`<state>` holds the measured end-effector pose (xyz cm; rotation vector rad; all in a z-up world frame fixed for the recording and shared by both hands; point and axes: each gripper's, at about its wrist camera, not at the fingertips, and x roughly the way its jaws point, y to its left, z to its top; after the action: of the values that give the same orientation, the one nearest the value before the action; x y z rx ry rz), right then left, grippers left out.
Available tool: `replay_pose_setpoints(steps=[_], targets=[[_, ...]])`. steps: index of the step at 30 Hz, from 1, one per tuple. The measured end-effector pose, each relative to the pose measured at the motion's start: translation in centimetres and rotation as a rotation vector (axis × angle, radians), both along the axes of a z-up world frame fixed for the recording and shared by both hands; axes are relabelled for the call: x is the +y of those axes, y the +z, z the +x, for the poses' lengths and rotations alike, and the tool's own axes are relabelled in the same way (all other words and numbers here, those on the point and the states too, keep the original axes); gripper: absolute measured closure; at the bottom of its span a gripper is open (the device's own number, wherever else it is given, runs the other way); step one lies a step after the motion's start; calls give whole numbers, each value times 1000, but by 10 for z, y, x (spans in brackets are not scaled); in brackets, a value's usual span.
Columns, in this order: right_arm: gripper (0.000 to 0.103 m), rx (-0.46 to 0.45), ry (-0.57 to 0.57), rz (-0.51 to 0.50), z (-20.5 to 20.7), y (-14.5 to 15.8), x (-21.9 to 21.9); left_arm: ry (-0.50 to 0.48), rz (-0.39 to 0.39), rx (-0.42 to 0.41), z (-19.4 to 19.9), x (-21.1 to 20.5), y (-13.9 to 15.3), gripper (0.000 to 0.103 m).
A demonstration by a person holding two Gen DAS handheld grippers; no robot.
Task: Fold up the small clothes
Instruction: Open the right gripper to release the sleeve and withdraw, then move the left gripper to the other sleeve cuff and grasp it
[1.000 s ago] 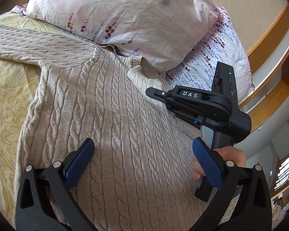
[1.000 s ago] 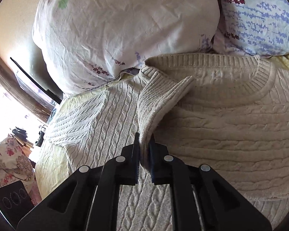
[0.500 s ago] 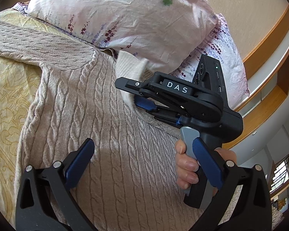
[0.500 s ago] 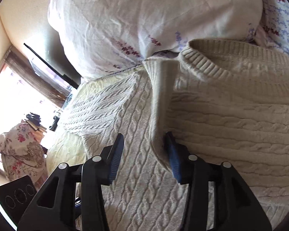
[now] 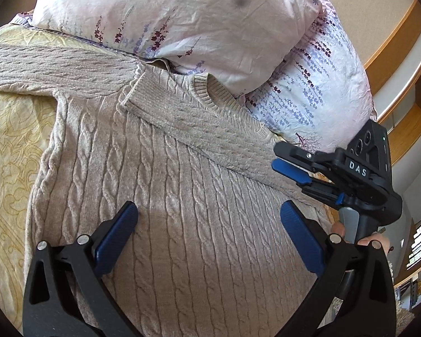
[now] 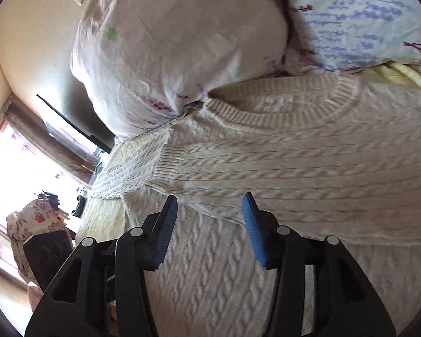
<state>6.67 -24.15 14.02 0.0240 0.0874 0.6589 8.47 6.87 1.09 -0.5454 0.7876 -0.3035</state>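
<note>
A beige cable-knit sweater [image 5: 182, 202] lies flat on the bed, its neck toward the pillows. One sleeve [image 5: 199, 123] is folded across the chest, its cuff [image 5: 132, 90] near the other shoulder; it also shows in the right wrist view [image 6: 266, 174]. The other sleeve [image 5: 47, 64] stretches out to the left. My left gripper [image 5: 207, 233] is open and empty just above the sweater's body. My right gripper [image 6: 210, 224] is open and empty just short of the folded sleeve; it shows at the right in the left wrist view [image 5: 292, 171].
Two floral pillows [image 5: 182, 14] press against the sweater's collar [image 6: 280, 104]. A yellow patterned bedspread [image 5: 11, 140] lies under the sweater. A wooden headboard ledge [image 5: 401, 64] runs at the right. A window and a flowered bundle [image 6: 33, 224] are at the far left.
My right gripper carried the sleeve across the chest, opened, let it go and pulled back to the right. The sleeve now lies flat. My left gripper stayed open and almost still.
</note>
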Motion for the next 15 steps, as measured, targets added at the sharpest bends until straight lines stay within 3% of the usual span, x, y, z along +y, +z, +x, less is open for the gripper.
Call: replay_pose_setpoints(steps=[2, 6, 10, 15], targets=[[35, -33, -100, 26, -1, -5, -20, -4, 3, 4, 0, 1, 0, 2], [28, -76, -277, 59, 0, -13, -50, 9, 84, 33, -3, 0, 6, 2], [11, -116, -361, 59, -4, -17, -60, 143, 219, 37, -13, 26, 24, 2], [8, -158, -495, -17, -2, -24, -51, 321, 318, 117, -12, 96, 36, 2]])
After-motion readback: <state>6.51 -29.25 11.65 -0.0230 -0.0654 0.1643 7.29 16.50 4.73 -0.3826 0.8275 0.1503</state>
